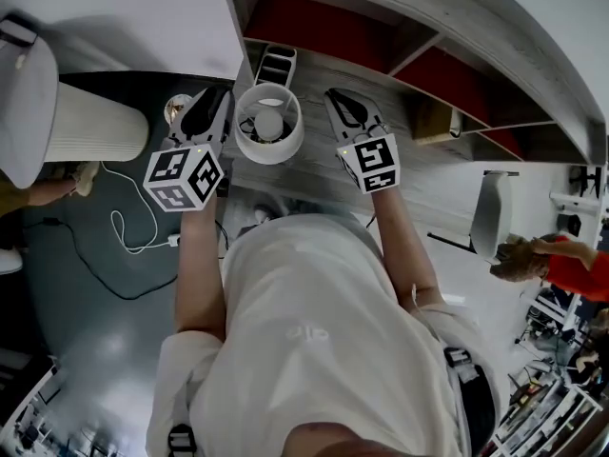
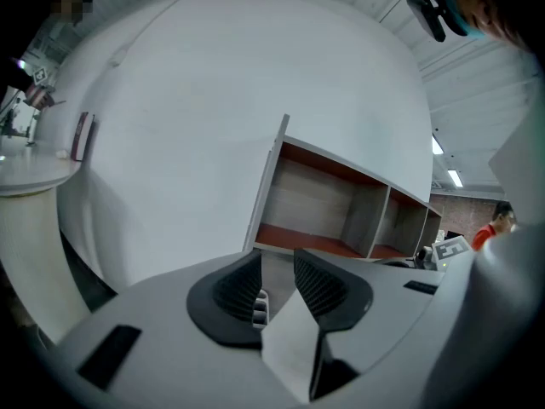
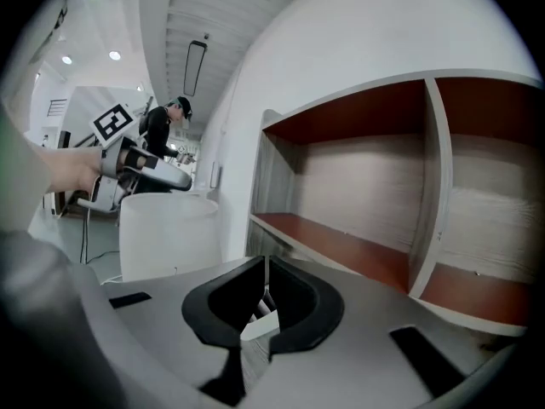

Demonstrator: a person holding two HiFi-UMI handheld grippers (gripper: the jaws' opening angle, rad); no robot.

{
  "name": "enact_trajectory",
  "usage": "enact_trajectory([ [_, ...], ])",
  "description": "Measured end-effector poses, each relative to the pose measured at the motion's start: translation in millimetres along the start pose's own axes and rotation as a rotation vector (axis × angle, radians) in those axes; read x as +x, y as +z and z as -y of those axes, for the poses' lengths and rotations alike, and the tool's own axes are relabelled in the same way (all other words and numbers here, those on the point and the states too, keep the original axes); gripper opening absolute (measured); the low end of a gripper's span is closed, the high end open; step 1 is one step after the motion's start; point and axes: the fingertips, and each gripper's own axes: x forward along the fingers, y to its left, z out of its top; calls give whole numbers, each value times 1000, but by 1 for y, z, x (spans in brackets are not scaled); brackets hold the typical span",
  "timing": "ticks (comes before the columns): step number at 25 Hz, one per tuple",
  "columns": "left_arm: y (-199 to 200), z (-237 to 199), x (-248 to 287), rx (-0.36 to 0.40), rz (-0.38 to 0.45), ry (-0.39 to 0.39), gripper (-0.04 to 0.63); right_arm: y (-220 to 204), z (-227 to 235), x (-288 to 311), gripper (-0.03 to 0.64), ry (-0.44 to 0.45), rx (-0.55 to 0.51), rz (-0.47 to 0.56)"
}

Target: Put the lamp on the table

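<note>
Lamp (image 1: 269, 122) is standing on grey boards by the shelf (image 1: 400, 60), flanked by both grippers and off the table (image 1: 124, 17). Left gripper (image 1: 209, 101) is holding its jaws slightly apart, empty. Right gripper (image 1: 344, 103) is pressing its jaws nearly together on nothing. Grasping, carrying and placing all look to be remaining.

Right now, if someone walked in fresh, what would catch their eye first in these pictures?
The white lamp, seen from above with its bulb showing, stands between the left gripper and the right gripper. Neither gripper has it between its fingers. Just beyond the lamp runs a shelf unit with red-brown compartments, and the white table fills the upper left of the head view.
</note>
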Motion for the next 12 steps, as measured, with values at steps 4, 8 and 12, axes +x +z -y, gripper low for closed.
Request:
enact_trajectory([
  [4, 1, -17, -19, -17, 36, 35, 66, 26, -3, -4, 41, 18, 14, 38],
  [8, 1, -25, -40, -38, 61, 26, 17, 49, -10, -6, 37, 58, 33, 78],
  [12, 3, -31, -58, -9, 82, 23, 15, 66, -19, -6, 34, 102, 55, 106],
])
